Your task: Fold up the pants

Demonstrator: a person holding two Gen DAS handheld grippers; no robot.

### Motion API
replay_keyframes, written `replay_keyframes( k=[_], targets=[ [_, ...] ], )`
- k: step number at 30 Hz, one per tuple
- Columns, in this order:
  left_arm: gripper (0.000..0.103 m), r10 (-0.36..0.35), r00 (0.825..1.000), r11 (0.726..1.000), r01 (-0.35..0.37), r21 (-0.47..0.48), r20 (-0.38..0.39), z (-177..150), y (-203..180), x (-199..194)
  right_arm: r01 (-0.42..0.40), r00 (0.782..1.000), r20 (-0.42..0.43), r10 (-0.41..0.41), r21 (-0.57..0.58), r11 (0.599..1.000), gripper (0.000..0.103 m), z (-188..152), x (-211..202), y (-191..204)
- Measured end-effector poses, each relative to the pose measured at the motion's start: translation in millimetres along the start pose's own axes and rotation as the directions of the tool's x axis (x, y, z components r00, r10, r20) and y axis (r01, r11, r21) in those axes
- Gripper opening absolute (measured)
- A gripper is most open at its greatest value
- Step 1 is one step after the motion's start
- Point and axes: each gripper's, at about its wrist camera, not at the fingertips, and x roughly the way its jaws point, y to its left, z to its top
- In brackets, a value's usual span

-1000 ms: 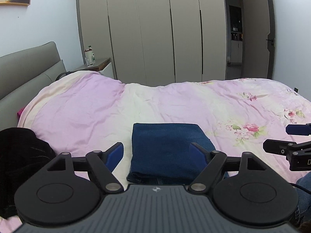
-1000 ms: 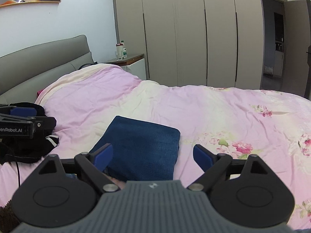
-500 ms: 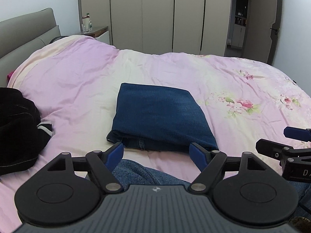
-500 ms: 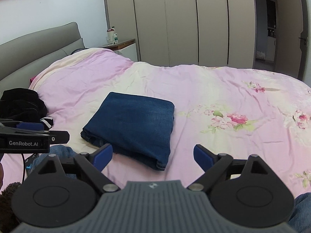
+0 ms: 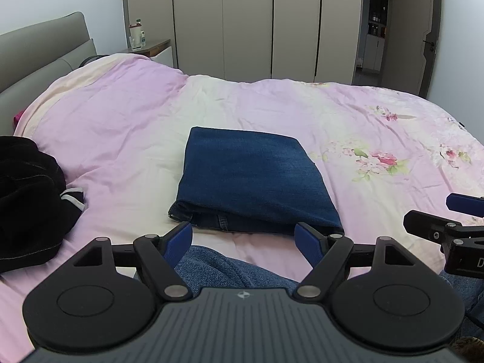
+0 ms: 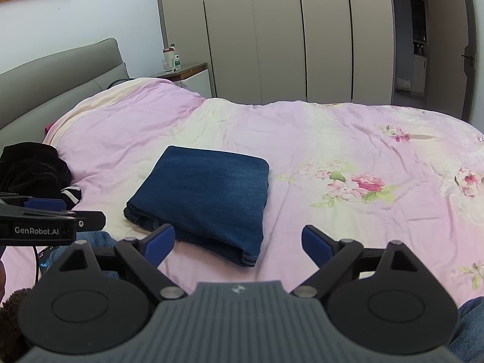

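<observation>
Both views have pulled back and lifted over the last second: a moment ago the cameras sat low, close behind the folded denim, and now they look down on it from farther off, with the person's own jeans-clad knees showing under the left hand-held gripper (image 5: 243,240). Nothing on the bed (image 5: 127,127) has been disturbed in that time — the bundle keeps the same shape and place. I take that to mean the folding is finished and the person is simply backing away; I see no further fold left to make.

The bed fills most of the room, under a pink and cream floral duvet, with a grey headboard at the left and tall wardrobe doors behind. A heap of black clothes (image 5: 27,199) lies at the left edge, well apart from the task's garment.

The pants (image 5: 251,178) lie near the middle of the near side of the bed, folded into a compact dark-blue rectangle, flat on top, with stacked layers and a stitched hem showing at the near edge.

The left hand-held gripper hangs above the knees, its blue fingers spread wide, holding nothing. The right hand-held gripper (image 6: 238,242) is likewise spread wide and empty, just short of the bundle's near corner — neither touches the cloth.
</observation>
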Motion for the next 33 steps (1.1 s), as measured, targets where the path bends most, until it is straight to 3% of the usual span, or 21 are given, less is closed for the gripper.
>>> replay_keyframes(
  k=[33],
  targets=[
    [0.09, -0.008, 1.0, 1.0, 0.008, 0.013, 0.002, 4.5, -0.1, -2.6, 0.0, 1.0, 0.014, 0.0, 0.0, 1.0, 0.088, 1.1, -4.4, -0.2]
  ],
)
